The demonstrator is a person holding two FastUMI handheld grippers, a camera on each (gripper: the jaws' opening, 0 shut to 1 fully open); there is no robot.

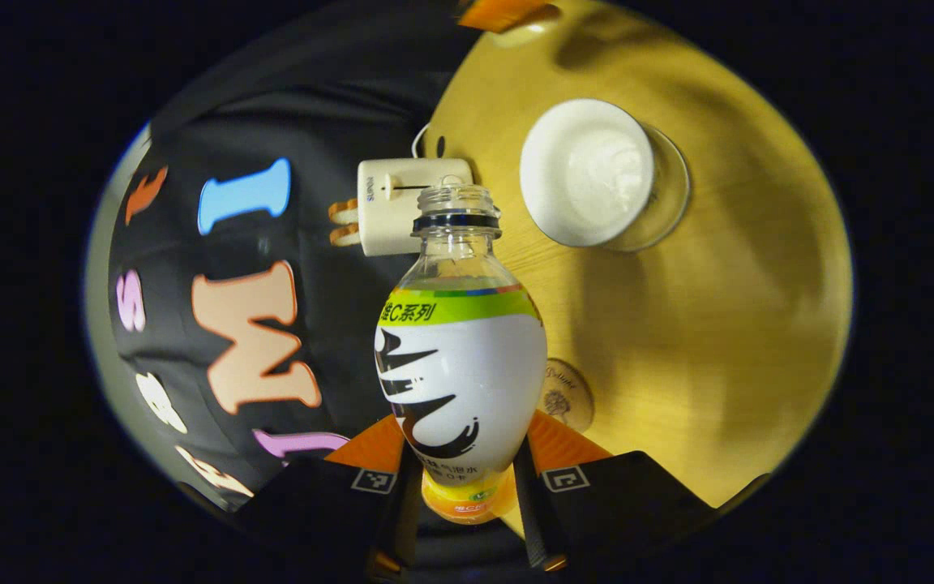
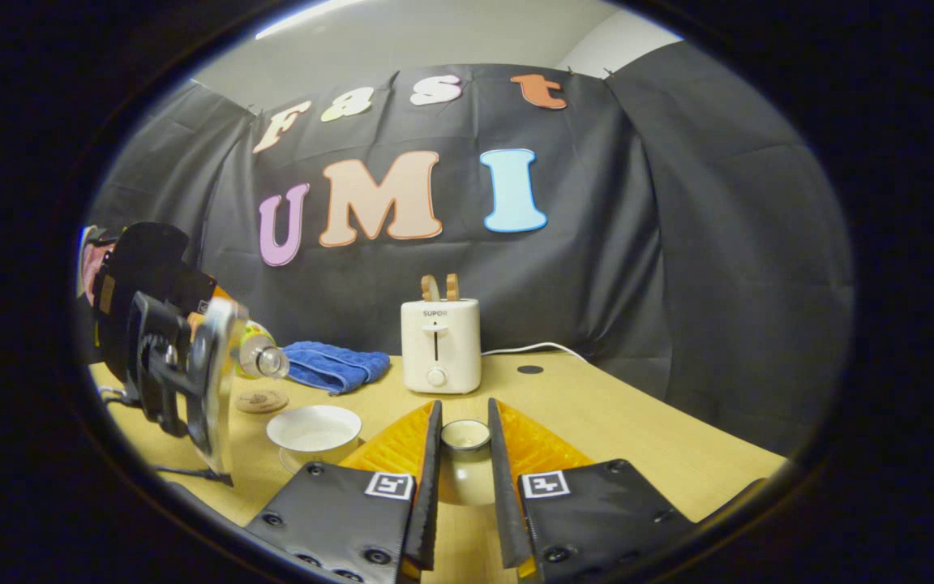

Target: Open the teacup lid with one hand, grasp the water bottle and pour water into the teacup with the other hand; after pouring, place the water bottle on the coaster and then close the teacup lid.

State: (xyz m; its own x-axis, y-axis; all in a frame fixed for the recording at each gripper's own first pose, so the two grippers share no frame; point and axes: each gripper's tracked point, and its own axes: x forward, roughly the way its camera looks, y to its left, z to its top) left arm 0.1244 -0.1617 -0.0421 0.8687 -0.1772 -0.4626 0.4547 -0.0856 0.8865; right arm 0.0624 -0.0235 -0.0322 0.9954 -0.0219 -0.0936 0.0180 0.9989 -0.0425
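Lying near horizontal, water bottle (image 2: 254,354) mouth points over teacup (image 2: 314,430).

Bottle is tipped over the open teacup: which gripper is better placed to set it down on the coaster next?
Left. The left gripper is clamped on the water bottle, and the coaster lies close beside it on the table. The right gripper holds the teacup lid, so it isn't free.

Warm dim light, soft shadows, fisheye-warped edges
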